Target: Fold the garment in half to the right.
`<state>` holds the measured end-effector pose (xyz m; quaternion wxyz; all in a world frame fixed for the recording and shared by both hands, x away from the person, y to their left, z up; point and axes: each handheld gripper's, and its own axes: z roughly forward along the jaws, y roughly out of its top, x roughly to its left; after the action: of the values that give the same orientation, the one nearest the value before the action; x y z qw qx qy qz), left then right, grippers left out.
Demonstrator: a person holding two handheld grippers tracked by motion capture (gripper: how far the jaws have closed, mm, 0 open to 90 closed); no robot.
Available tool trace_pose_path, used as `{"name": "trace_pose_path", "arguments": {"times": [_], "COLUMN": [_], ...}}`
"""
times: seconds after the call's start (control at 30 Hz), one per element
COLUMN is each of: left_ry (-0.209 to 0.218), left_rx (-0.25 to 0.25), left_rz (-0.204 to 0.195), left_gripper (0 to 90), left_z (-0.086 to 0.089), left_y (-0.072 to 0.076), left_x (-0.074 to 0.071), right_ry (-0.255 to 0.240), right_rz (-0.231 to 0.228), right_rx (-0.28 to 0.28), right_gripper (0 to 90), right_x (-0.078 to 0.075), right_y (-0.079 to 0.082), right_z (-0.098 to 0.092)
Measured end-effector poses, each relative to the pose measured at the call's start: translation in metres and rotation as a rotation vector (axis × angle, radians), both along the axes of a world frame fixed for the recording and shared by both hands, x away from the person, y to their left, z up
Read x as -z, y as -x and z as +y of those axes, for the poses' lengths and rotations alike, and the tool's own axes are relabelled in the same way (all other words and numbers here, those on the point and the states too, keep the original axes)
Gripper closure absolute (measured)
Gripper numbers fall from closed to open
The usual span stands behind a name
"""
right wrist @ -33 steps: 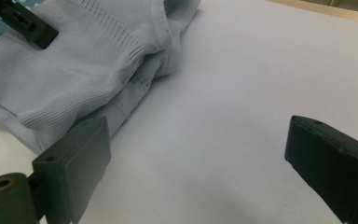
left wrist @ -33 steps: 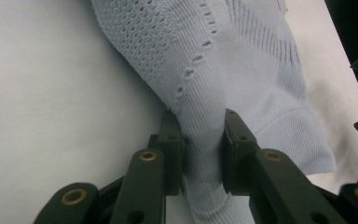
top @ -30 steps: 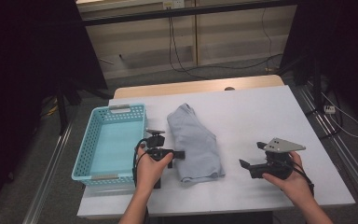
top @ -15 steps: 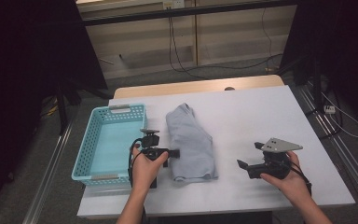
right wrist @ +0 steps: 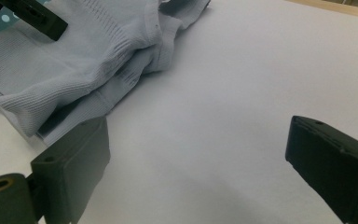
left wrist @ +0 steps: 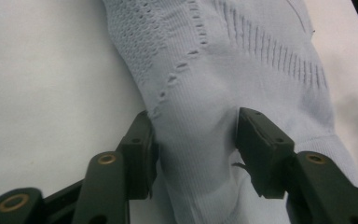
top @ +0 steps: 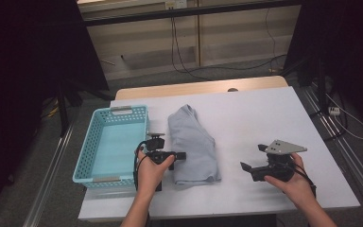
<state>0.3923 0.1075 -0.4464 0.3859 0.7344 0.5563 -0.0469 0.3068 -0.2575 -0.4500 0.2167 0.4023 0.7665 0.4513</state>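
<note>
Cloth is the matter here: a folded pale-blue garment (top: 192, 144) lies on the white tabletop (top: 264, 118), just right of the turquoise basket (top: 111, 142). The left gripper (left wrist: 193, 140) has just been opening its jaws; a fold of the fabric sits between them, apparently no longer pinched. That suggests a release after folding or repositioning. The right gripper (top: 246, 168) hovers wide open and empty, well apart from the garment.
</note>
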Motion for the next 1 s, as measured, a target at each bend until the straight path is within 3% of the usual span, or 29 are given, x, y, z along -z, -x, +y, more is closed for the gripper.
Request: {"name": "trace_pose_path", "arguments": {"times": [0.13, 0.53, 1.0], "left_ry": [-0.015, 0.0, 0.009], "left_rx": [0.009, 0.003, 0.004], "left_rz": [-0.009, -0.003, -0.002], "left_gripper": [45.7, 42.0, 45.8], "left_z": [-0.003, -0.009, -0.013], "left_y": [-0.001, -0.004, -0.004], "left_x": [0.003, 0.009, 0.011], "right_ry": [0.0, 0.0, 0.0], "right_rz": [0.0, 0.0, 0.004], "right_rx": [-0.003, 0.001, 0.011], "right_gripper": [6.2, 6.1, 6.1], "right_x": [0.0, 0.0, 0.001], "right_y": [0.0, 0.003, 0.005], "right_z": [0.0, -0.003, -0.006]}}
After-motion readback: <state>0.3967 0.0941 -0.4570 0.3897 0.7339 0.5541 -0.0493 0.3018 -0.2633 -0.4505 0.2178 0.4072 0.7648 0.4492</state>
